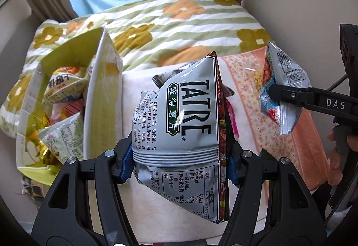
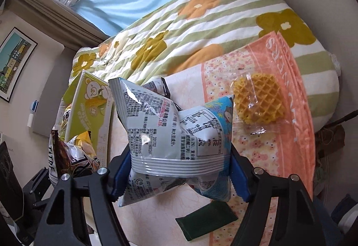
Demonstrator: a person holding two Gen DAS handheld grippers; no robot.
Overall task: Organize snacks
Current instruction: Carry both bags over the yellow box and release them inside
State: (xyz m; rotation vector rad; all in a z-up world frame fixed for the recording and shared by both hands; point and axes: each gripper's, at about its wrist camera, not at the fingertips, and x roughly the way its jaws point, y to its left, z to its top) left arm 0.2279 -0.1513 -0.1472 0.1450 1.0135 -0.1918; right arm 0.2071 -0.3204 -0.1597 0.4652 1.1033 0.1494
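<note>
While left claw (image 1: 179, 159) grips TATRE bag (image 1: 190, 107), right claw (image 2: 180, 175) clamps blue packet (image 2: 179, 134).

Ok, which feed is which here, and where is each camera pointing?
Left wrist: sits behind the left tongs, angled down at the bed; they pinch a TATRE chip bag. The green box lies to the left, the right tongs and a hand at the right edge.
Right wrist: sits behind the right tongs, angled down; they pinch a blue-and-silver snack bag, with a waffle cookie beyond.
Shared: both bags, the green box, the floral quilt.
</note>
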